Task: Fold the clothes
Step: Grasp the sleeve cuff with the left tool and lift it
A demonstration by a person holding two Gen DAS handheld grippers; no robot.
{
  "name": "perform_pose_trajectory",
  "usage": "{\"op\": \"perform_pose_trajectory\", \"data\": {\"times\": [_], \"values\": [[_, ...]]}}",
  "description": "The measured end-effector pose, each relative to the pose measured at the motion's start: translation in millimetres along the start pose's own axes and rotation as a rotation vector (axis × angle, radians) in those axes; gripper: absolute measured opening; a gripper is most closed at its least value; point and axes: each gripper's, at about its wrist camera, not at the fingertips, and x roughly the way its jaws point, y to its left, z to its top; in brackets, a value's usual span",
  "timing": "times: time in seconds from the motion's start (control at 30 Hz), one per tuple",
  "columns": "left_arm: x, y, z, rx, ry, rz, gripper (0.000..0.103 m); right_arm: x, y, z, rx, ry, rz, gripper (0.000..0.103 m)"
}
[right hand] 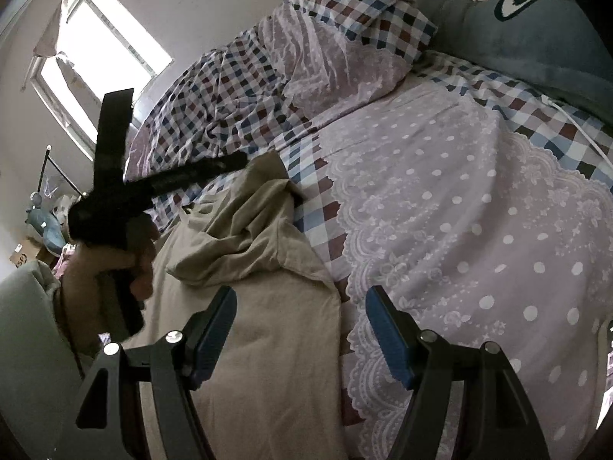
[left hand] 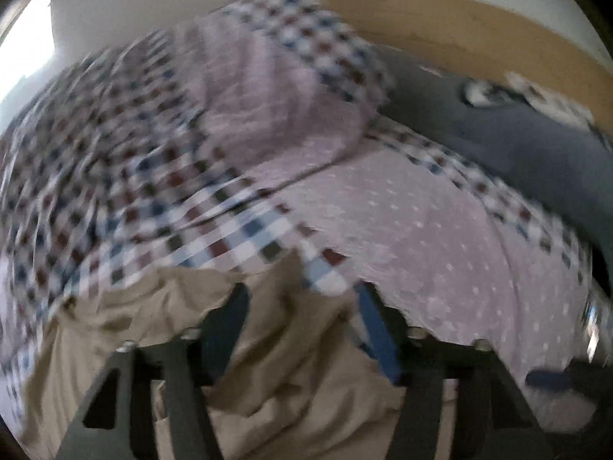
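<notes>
A beige garment (right hand: 253, 280) lies crumpled on the bed, partly folded over itself. It also shows in the blurred left wrist view (left hand: 279, 352). My left gripper (left hand: 302, 306) is open, its fingers spread over the beige cloth, with cloth between them but not pinched. From the right wrist view the left gripper (right hand: 214, 166) is a black tool held in a hand at the garment's far corner. My right gripper (right hand: 302, 318) is open and empty above the garment's near right edge.
The bed has a checked sheet (right hand: 214, 111) and a lilac dotted lace cover (right hand: 479, 230). A blue-grey pillow (right hand: 517, 38) lies at the headboard, with a white cable (right hand: 574, 119) beside it. A window (right hand: 99, 57) is at left.
</notes>
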Motion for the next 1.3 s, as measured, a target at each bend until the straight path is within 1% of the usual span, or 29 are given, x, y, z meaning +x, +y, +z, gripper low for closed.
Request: {"op": "perform_pose_trajectory", "data": {"times": [0.07, 0.13, 0.2, 0.23, 0.3, 0.33, 0.37, 0.4, 0.47, 0.57, 0.6, 0.67, 0.77, 0.9, 1.0, 1.03, 1.1, 1.27, 1.3], "values": [[8, -26, -4, 0.125, -0.004, 0.02, 0.052, 0, -3, 1, 0.015, -0.004, 0.007, 0.074], [22, -37, -6, 0.191, 0.03, 0.061, 0.051, -1, -5, 1, 0.028, -0.005, 0.015, 0.074], [37, -47, -8, 0.257, 0.064, 0.101, 0.043, -2, -5, 1, 0.031, -0.007, 0.016, 0.074], [44, -52, -9, 0.287, 0.081, 0.121, 0.041, -2, -5, 2, 0.031, -0.007, 0.015, 0.074], [59, -50, -11, 0.286, 0.126, 0.151, 0.034, -2, -6, 2, 0.035, -0.007, 0.018, 0.074], [63, -49, -12, 0.29, 0.137, 0.164, 0.029, -2, -6, 2, 0.037, -0.007, 0.019, 0.074], [67, -47, -13, 0.29, 0.147, 0.177, 0.01, -2, -7, 2, 0.038, -0.006, 0.02, 0.074], [66, -43, -13, 0.265, 0.147, 0.184, 0.002, -2, -7, 2, 0.04, -0.005, 0.021, 0.074], [55, -28, -5, 0.157, 0.095, 0.145, 0.002, -1, -7, 2, 0.041, -0.001, 0.024, 0.074], [22, -1, 2, 0.003, 0.003, 0.09, 0.002, 0, -5, 1, 0.034, 0.006, 0.028, 0.074], [13, 8, 3, -0.037, -0.017, 0.086, 0.002, 0, -5, 1, 0.032, 0.01, 0.029, 0.074], [-13, 35, 3, -0.154, -0.067, 0.064, 0.002, 0, -4, 0, 0.026, 0.017, 0.029, 0.074], [-53, 83, -4, -0.344, -0.154, 0.024, 0.002, 0, -3, 0, 0.023, 0.018, 0.03, 0.074], [-96, 142, -24, -0.553, -0.233, 0.01, 0.001, 0, -2, -1, 0.013, 0.022, 0.028, 0.074], [-122, 183, -49, -0.685, -0.282, 0.036, 0.001, 1, 0, -1, 0.0, 0.027, 0.021, 0.074], [-128, 193, -56, -0.711, -0.289, 0.049, 0.001, 1, 1, -1, -0.005, 0.029, 0.018, 0.074], [-143, 216, -74, -0.787, -0.31, 0.1, 0.001, 2, 2, -2, -0.014, 0.033, 0.013, 0.074], [-182, 254, -116, -0.951, -0.384, 0.197, 0.001, 4, 5, -4, -0.032, 0.044, 0.002, 0.074], [-190, 256, -120, -0.962, -0.397, 0.221, 0.001, 4, 6, -4, -0.038, 0.046, 0.0, 0.074]]}}
